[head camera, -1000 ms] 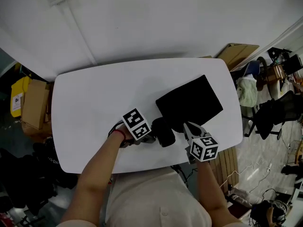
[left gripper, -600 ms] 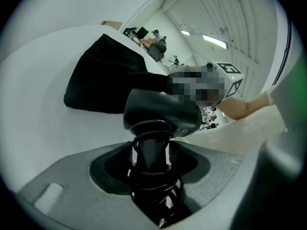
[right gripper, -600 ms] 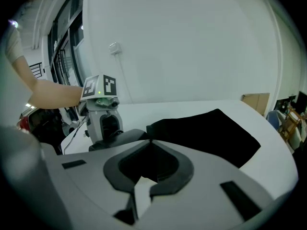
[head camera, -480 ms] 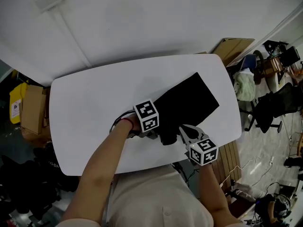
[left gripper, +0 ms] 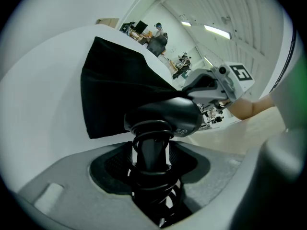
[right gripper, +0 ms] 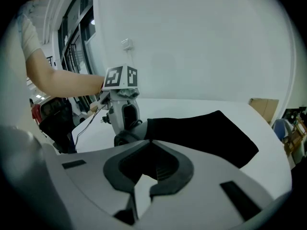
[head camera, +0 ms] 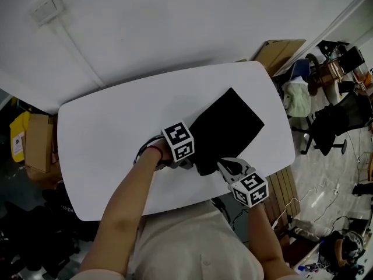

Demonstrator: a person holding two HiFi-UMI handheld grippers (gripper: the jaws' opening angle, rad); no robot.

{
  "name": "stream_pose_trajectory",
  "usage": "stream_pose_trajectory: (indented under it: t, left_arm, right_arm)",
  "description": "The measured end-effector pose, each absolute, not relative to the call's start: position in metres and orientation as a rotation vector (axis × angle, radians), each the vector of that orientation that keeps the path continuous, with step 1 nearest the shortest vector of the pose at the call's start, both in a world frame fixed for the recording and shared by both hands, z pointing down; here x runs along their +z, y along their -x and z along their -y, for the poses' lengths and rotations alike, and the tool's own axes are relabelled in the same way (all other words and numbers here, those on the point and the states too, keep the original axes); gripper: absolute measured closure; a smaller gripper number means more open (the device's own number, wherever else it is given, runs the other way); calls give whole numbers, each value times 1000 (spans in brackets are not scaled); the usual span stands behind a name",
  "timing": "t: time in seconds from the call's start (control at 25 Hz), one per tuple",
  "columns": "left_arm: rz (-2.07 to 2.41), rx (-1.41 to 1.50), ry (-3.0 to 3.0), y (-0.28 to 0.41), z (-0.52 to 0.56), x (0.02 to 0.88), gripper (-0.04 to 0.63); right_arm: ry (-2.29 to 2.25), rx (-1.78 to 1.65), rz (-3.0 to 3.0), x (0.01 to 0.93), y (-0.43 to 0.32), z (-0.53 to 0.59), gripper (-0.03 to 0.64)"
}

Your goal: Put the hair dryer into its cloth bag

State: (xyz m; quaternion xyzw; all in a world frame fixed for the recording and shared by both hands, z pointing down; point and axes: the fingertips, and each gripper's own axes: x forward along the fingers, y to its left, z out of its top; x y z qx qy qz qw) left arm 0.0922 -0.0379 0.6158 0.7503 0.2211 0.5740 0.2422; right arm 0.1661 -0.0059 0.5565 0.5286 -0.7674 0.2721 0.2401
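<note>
Two grippers, one job: the hair dryer (left gripper: 165, 116) sat at the mouth of the cloth bag (head camera: 230, 121), mid-table (head camera: 105, 139).
Left gripper (left gripper: 151, 152) clamped its rigid, cord-wrapped handle, probably the soundest hold; right gripper (right gripper: 148, 145) pinched the limp, light bag edge.

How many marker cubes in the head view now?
2 marker cubes: one on the left gripper holding the hair dryer, one on the right gripper at the cloth bag's near corner.
</note>
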Motion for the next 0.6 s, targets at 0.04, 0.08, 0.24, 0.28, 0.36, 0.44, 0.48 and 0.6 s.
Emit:
stream_pose_trajectory:
  t: [0.04,0.08,0.24,0.28,0.36,0.44,0.48,0.6]
  left_arm:
    - [-579,1561,-2054,-93,42,615,354]
    - [-549,1559,-2056,-94,46,614,354]
    - [-420,1588,-2079,-95,55,620,354]
    - [-380,1590,-2088,-97,55,622,354]
    - [-294,1570,-2097,-100,55,627,354]
    - [-231,1538,-2104,-105,54,631,354]
    - [-211,1526,-2114,-108,54,632,354]
    - [-168,1521,-2163,-115,56,638,354]
  right_arm:
    - [-1433,739,2096,558,-166,3,592]
    - [-1424,735,2093,558,-167,1,592]
    - [-1436,735,2097,556,-166,0,592]
    - [-1441,736,2101,555,-165,1,592]
    - [-1444,734,2108,554,-162,5,592]
    - [-1447,736,2114,553,-159,8,592]
    - [-1448,739,2119,553,-158,9,592]
    - [-1452,760,2135,554,-155,13,592]
